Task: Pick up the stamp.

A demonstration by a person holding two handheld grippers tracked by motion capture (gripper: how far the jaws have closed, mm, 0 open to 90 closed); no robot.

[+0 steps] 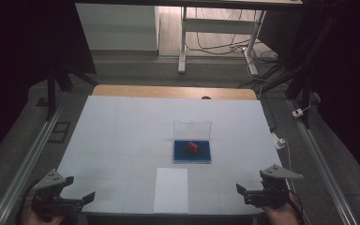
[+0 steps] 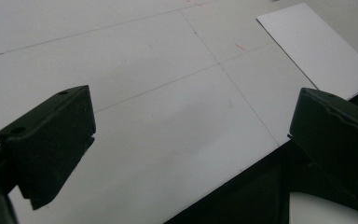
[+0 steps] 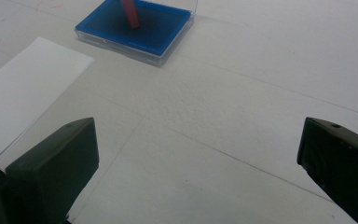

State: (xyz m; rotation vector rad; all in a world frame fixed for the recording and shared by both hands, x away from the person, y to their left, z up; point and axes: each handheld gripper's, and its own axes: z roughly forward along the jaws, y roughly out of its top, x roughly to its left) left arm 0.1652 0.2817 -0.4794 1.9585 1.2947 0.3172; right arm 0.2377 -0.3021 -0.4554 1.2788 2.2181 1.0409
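Nearest the camera: two hand-held grippers at the near edge of the table, one at each corner, neither touching anything.

Item, left gripper (image 1: 77, 200): jaws stand wide apart, nothing between them; in its own view they frame bare white table cover (image 2: 158, 93) and the dark table edge.

Item, right gripper (image 1: 246, 192): jaws likewise spread wide and empty, aimed across the cover toward the middle.

Item, white sheet of paper (image 1: 171, 190): lies flat between the two grippers at the near edge, nearer to them than anything else.

Item, blue tray (image 1: 192, 152): shallow, in a clear case whose lid (image 1: 192, 129) stands upright behind it; sits near the table's centre, well apart from both grippers, ahead and inward of the right one.

Item, red block (image 1: 193, 146): rests tilted inside the tray, its upper end cut off in the right gripper view (image 3: 129, 14).

Risks, judged: the paper is thin and flat, so a jaw is likely to slide over it or crease it rather than lift it. A reach to the block could knock the upright lid or shove the light case across the smooth cover. The tilted block may topple or twist if pinched off-centre.
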